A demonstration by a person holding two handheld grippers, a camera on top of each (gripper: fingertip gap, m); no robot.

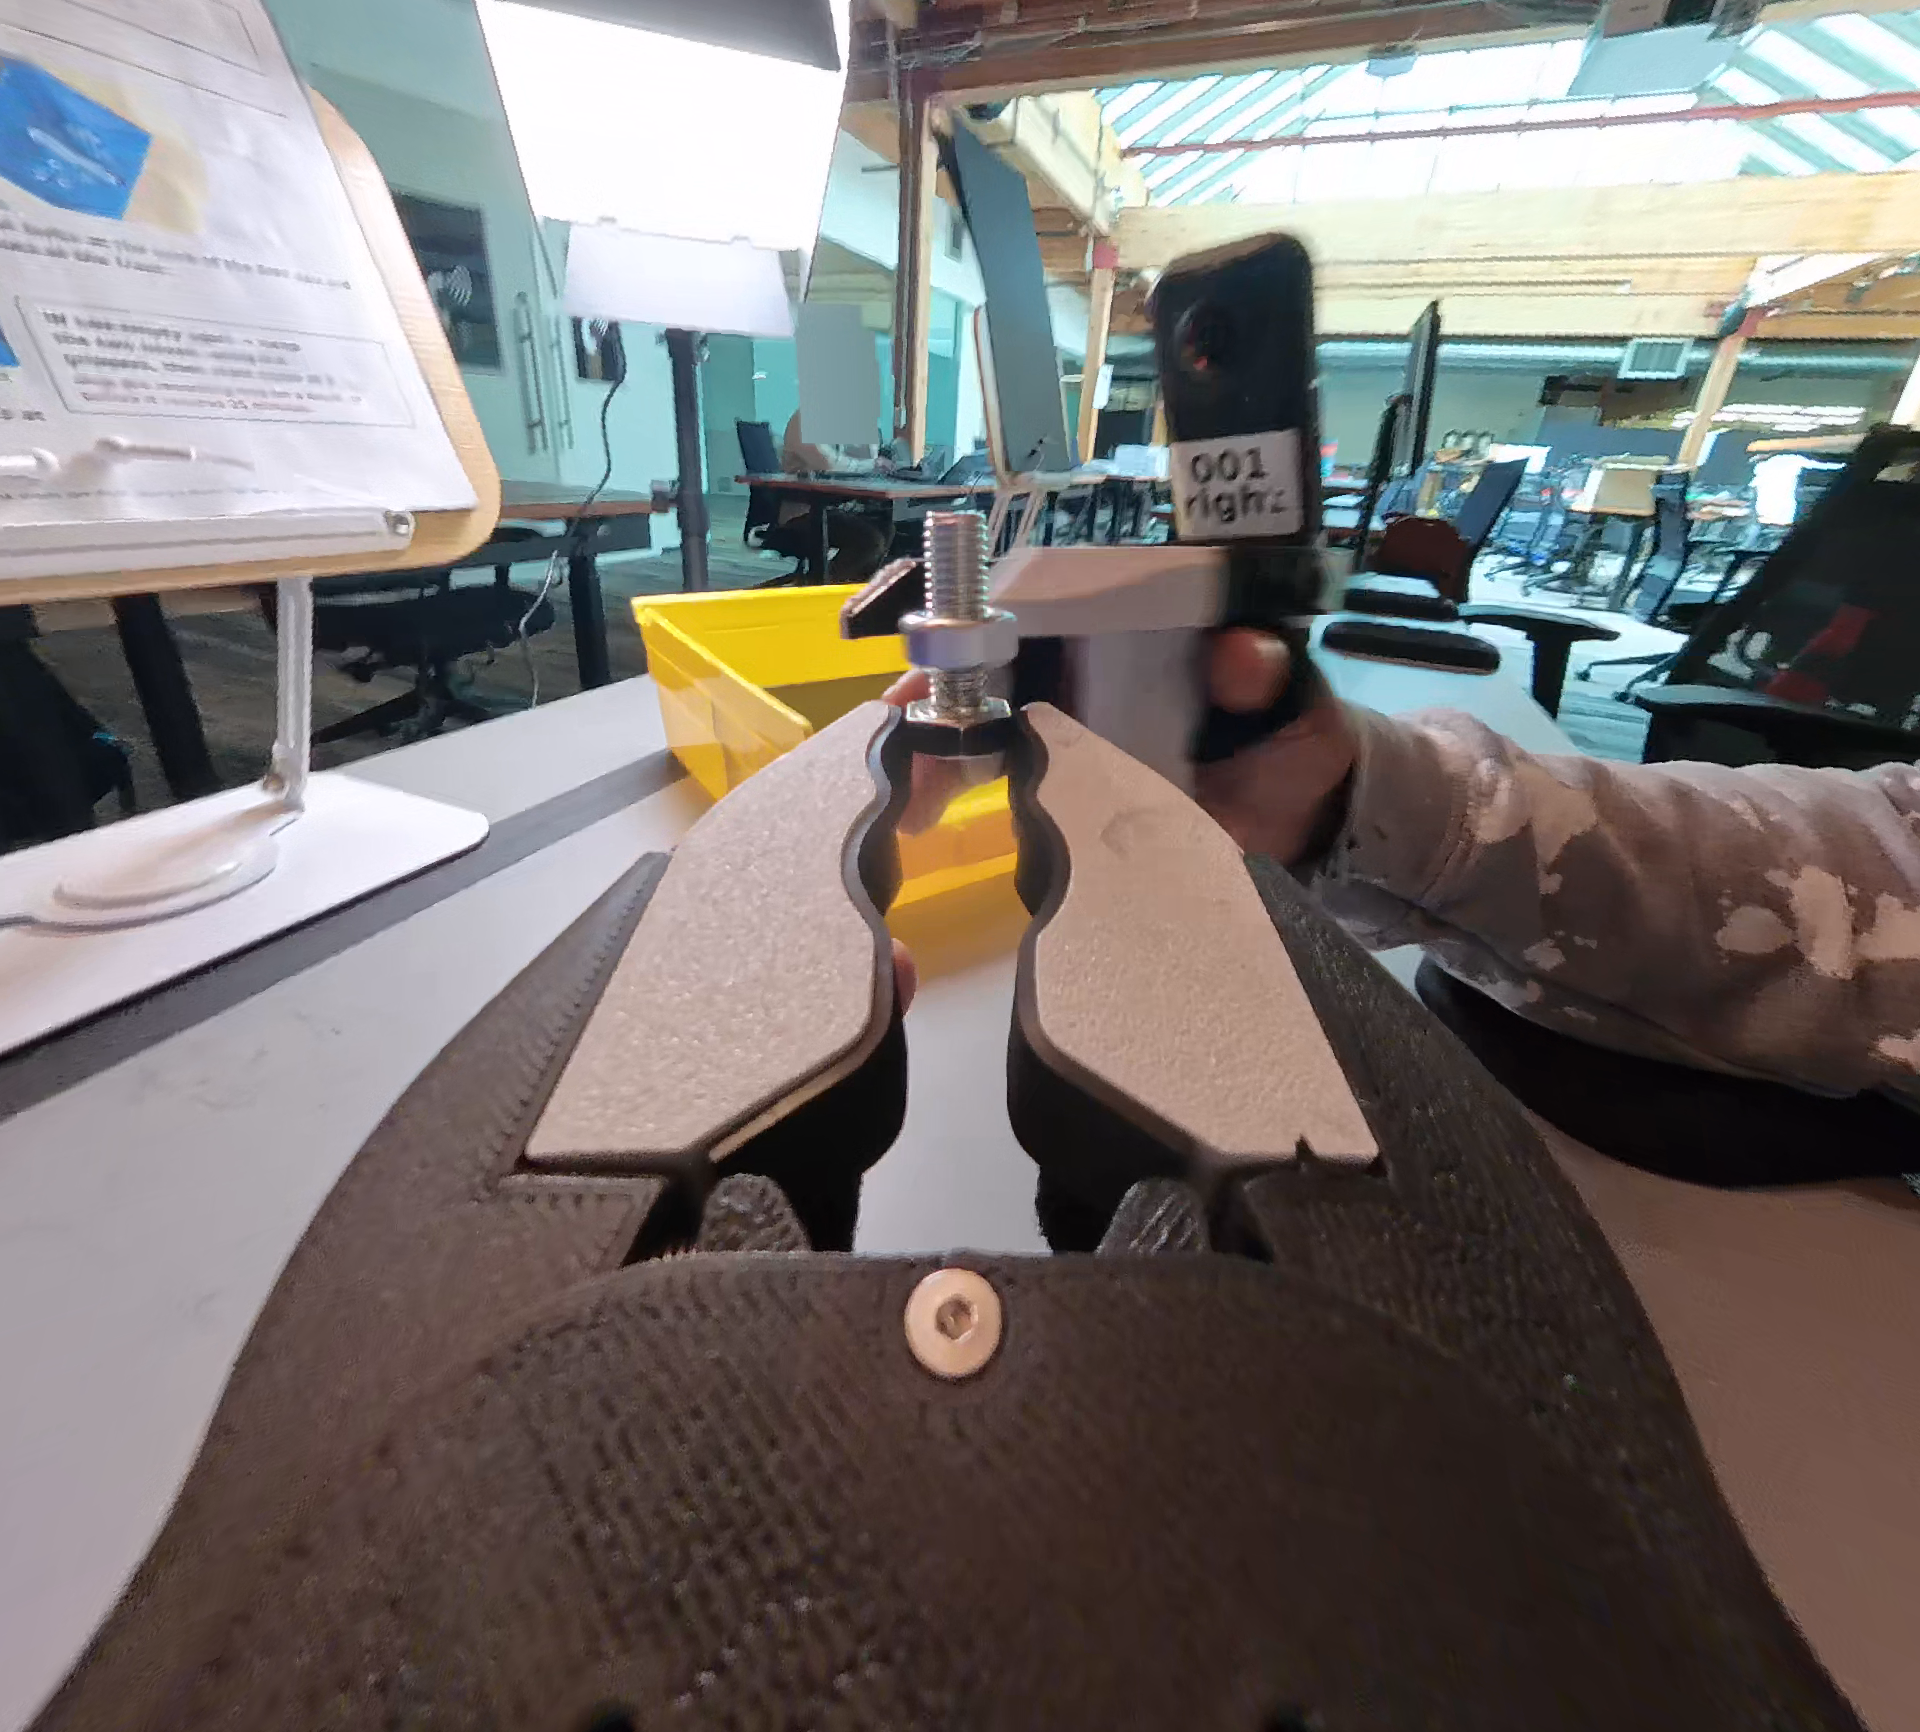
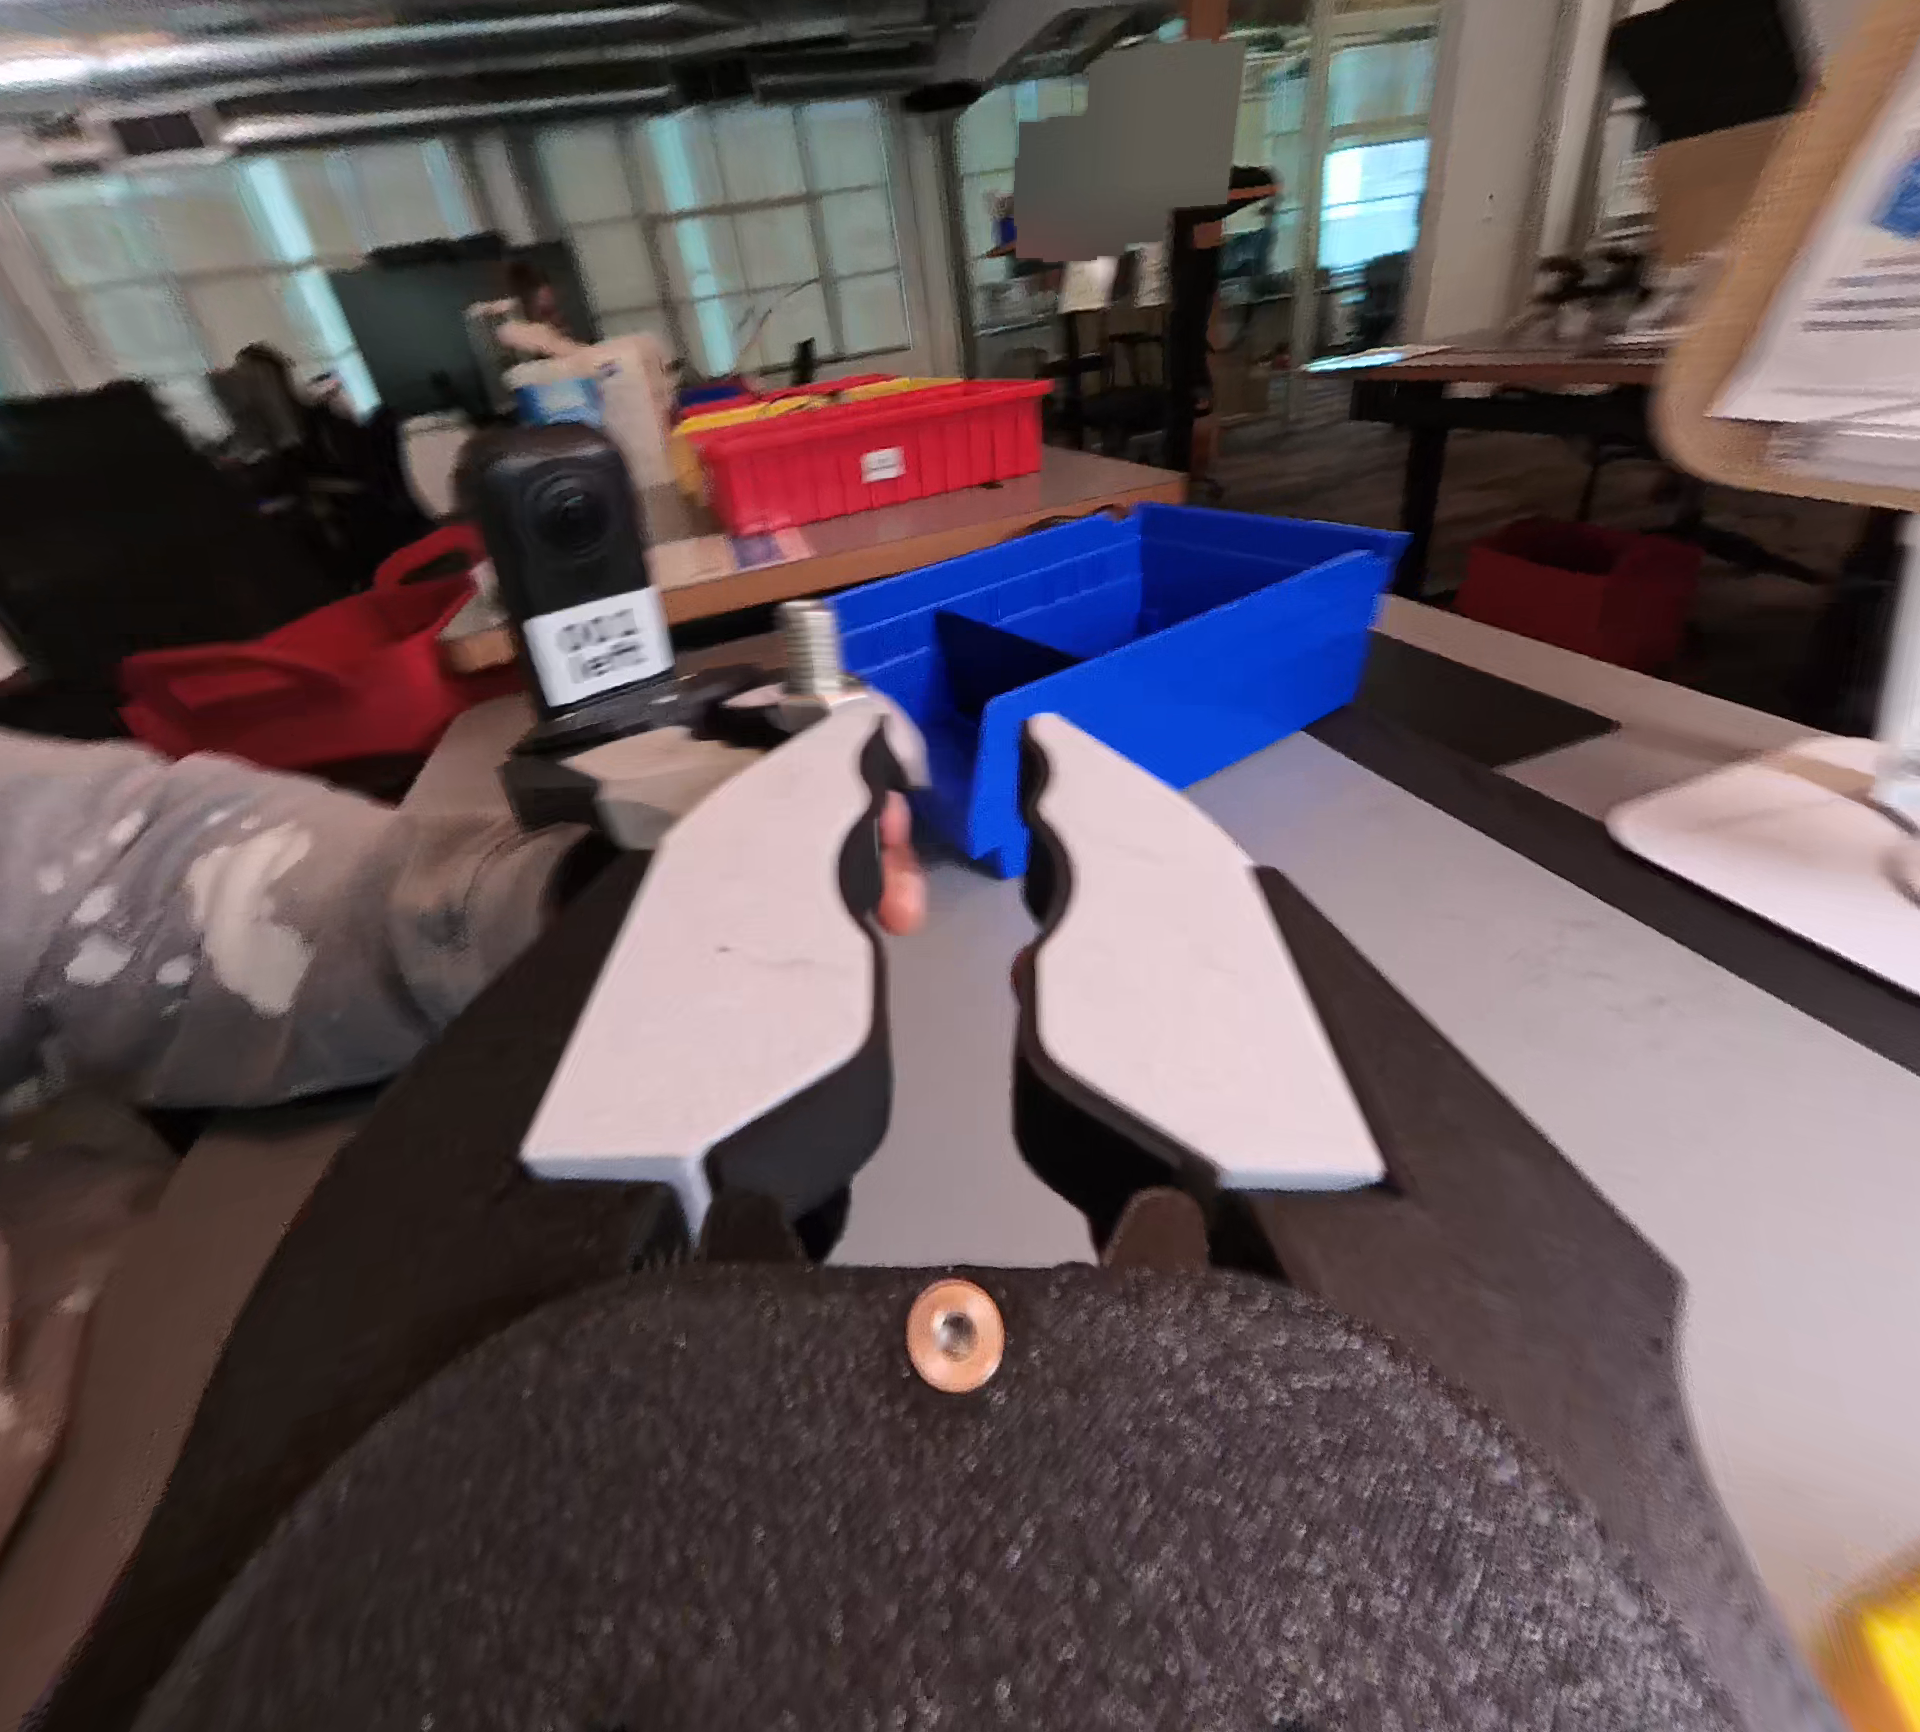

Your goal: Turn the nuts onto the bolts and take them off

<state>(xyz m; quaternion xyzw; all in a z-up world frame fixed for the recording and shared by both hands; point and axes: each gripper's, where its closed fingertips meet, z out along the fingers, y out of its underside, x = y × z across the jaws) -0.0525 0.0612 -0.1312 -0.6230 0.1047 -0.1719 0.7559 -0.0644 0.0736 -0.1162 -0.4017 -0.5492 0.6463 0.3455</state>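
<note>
A silver bolt (image 1: 954,565) stands upright, thread up. My left gripper (image 1: 956,732) is shut on its lower end, at the hex head. A silver nut (image 1: 956,633) sits on the thread just above the fingertips. The right gripper's fingers (image 1: 1101,589) reach in level from the right at the height of the nut, with a dark tip showing behind the bolt. In the right wrist view my right gripper (image 2: 966,742) is open with nothing between its jaws. The bolt (image 2: 814,648) stands just left of its left fingertip, which hides the nut. This view is blurred.
A yellow bin (image 1: 727,643) sits on the grey table (image 1: 156,1267) behind the bolt. A blue divided bin (image 2: 1195,643) lies ahead of the right gripper. A document stand (image 1: 208,228) with a white base (image 1: 208,851) stands at the left. A sleeved arm (image 1: 1610,872) crosses at the right. The grippers are tip to tip, or close to it.
</note>
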